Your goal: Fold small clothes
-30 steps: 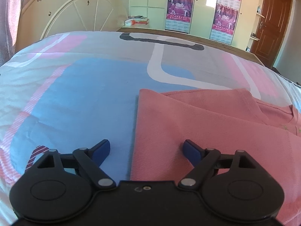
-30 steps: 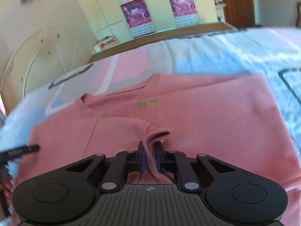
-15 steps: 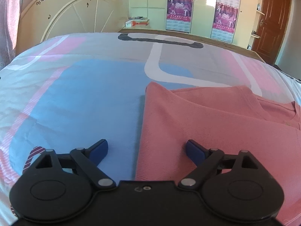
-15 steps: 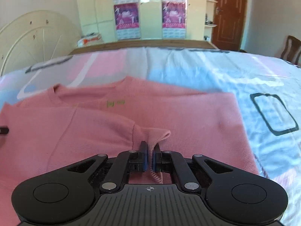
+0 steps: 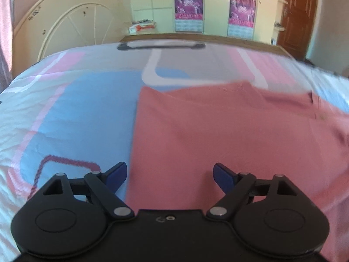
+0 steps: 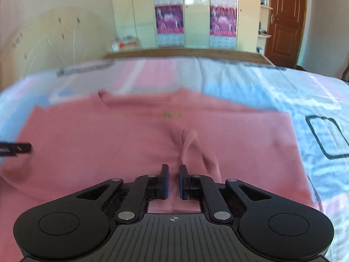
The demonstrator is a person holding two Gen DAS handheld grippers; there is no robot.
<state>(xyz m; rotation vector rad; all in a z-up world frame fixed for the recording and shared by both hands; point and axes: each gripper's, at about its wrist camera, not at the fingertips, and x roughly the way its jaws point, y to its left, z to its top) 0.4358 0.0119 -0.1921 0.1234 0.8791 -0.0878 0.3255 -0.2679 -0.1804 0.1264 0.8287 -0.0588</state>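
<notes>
With the right hand-held gripper (image 6: pixel 173 181) narrowly parted behind the sleeve cuff (image 6: pixel 192 144) and the left hand-held gripper (image 5: pixel 169 174) wide open over the pink sweater (image 5: pixel 218 131), the unpinned cuff may spring back.

Shirt (image 5: pixel 229 135): plain salmon pink, small green mark on chest (image 6: pixel 171 115). Bedsheet (image 5: pixel 82 109): blue, pink, grey blocks, white bands, dark outlines. Tools (image 5: pixel 168 174) (image 6: pixel 173 181): black, blue pads. Door (image 6: pixel 283 19): brown.
</notes>
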